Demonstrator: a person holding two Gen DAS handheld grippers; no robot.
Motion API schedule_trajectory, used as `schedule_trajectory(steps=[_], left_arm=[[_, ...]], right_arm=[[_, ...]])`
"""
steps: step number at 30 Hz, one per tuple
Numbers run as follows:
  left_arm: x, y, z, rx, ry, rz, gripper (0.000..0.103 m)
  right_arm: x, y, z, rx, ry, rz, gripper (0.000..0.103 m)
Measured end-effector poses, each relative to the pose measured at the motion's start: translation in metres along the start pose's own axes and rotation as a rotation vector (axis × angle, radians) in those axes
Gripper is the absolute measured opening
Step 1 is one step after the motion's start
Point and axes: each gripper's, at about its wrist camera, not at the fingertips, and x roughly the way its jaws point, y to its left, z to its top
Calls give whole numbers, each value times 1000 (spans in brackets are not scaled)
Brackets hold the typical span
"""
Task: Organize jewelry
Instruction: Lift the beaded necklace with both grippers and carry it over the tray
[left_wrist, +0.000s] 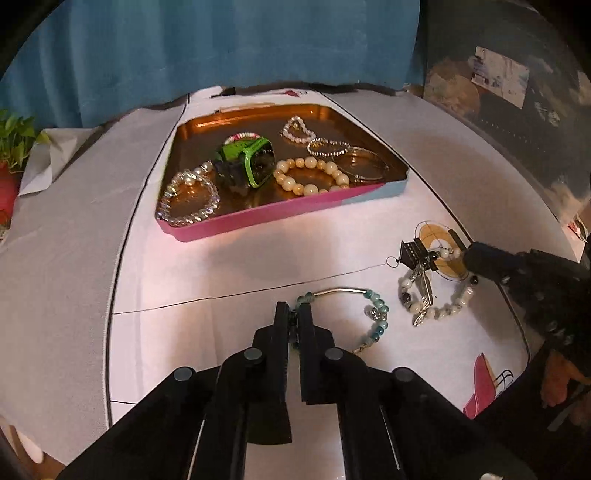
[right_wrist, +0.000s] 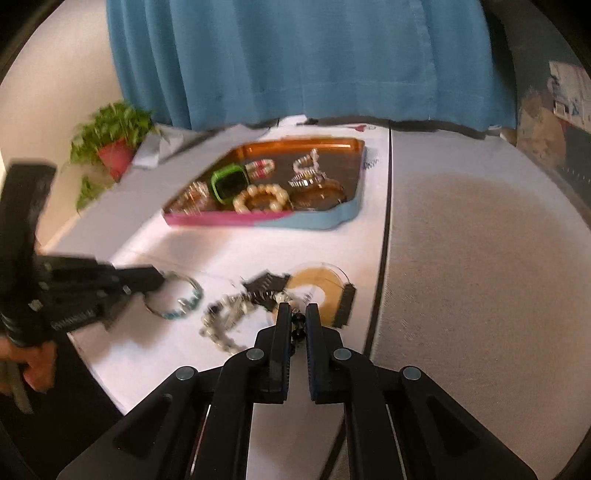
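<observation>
You are clamping your left gripper (left_wrist: 293, 314) on the limp, light turquoise-beaded bracelet with a silver tube (left_wrist: 347, 291) at six o'clock below the pink-walled tin tray (left_wrist: 258, 218), while your right gripper (right_wrist: 298, 314) is pinching the white-and-dark beaded charm bracelet (left_wrist: 436, 295), blurred in its own view.

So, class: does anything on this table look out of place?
Yes. Two bracelets lie loose on the cloth, outside the tin tray: the blue bead bracelet in the left gripper, and the white charm bracelet.

Right-wrist view blurs the tin's (right_wrist: 317, 221) jewelry.
</observation>
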Motion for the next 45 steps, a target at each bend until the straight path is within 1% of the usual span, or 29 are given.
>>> schedule_trajectory(steps=[4, 7, 8, 10, 13, 16, 17, 18, 19, 21, 22, 23, 24, 25, 26, 27, 28, 29, 30, 31, 32, 33, 34, 36, 37, 38, 41, 43, 45], left_arm=[[-14, 8, 1, -33, -27, -16, 3], [-26, 14, 4, -58, -47, -36, 3], [-31, 15, 6, -64, -58, -40, 0], [-41, 18, 9, -70, -82, -40, 0], [-59, 22, 14, -94, -133, -54, 0], [-71, 25, 18, -87, -159, -59, 0], [-72, 26, 18, -83, -160, -57, 0], [-69, 28, 18, -83, -142, -56, 0], [-62, 31, 15, -94, -99, -60, 2], [-51, 39, 6, -144, -65, -79, 16], [-44, 42, -1, -168, -50, -103, 21], [-37, 44, -7, -179, -36, -123, 31], [-33, 43, -11, -180, -28, -131, 38], [-25, 42, -16, -177, -8, -138, 39], [-22, 41, -19, -172, 0, -135, 40], [-16, 40, -22, -163, 13, -124, 39], [-13, 39, -24, -145, 1, -118, 39], [-14, 39, -25, -132, -10, -112, 37], [-12, 37, -25, -112, -12, -94, 27], [-11, 35, -23, -90, -15, -52, 21], [-9, 35, -22, -79, -18, -23, 9], [-7, 35, -20, -79, -21, -8, 7], [-6, 37, -19, -86, -23, -12, 6], [-3, 35, -14, -63, -15, 1, 3], [-2, 35, -12, -64, -9, -11, 3], [-2, 36, -11, -80, -8, -38, 3], [-15, 47, -5, -167, -45, -103, 3], [-25, 52, 2, -199, -66, -125, 3], [-35, 52, 10, -194, -82, -139, 3]], right_arm=[[-17, -4, 5, 78, -47, 72, 7], [-25, -3, 8, 100, -61, 79, 7], [-29, -4, 10, 114, -66, 86, 7], [-37, -6, 14, 136, -80, 101, 7], [-46, -9, 17, 199, -85, 157, 7], [-52, -7, 19, 189, -87, 144, 7], [-53, -4, 18, 175, -81, 135, 7], [-52, -2, 17, 157, -72, 116, 7], [-49, 0, 15, 143, -59, 100, 7], [-43, 3, 11, 129, -35, 104, 8], [-43, 6, 10, 120, -43, 124, 8], [-44, 7, 10, 119, -57, 151, 8], [-47, 6, 9, 133, -81, 208, 8], [-47, 3, 8, 154, -97, 246, 8], [-45, 0, 6, 167, -98, 247, 8], [-40, -3, 4, 166, -83, 218, 8], [-34, -7, 0, 164, -57, 188, 8], [-24, -14, -5, 178, -20, 167, 8], [-17, -19, -9, 194, 12, 146, 8], [-13, -21, -9, 195, 30, 125, 8], [-11, -20, -9, 182, 32, 116, 8], [-9, -18, -8, 162, 35, 112, 8], [-6, -16, -8, 143, 47, 105, 8], [-1, -14, -11, 135, 72, 107, 8], [-1, -14, -11, 135, 72, 113, 8], [-2, -13, -9, 131, 64, 118, 8], [-17, -6, 0, 101, 20, 124, 8], [-25, -3, 6, 100, -7, 127, 8], [-31, 0, 12, 102, -21, 126, 8]])
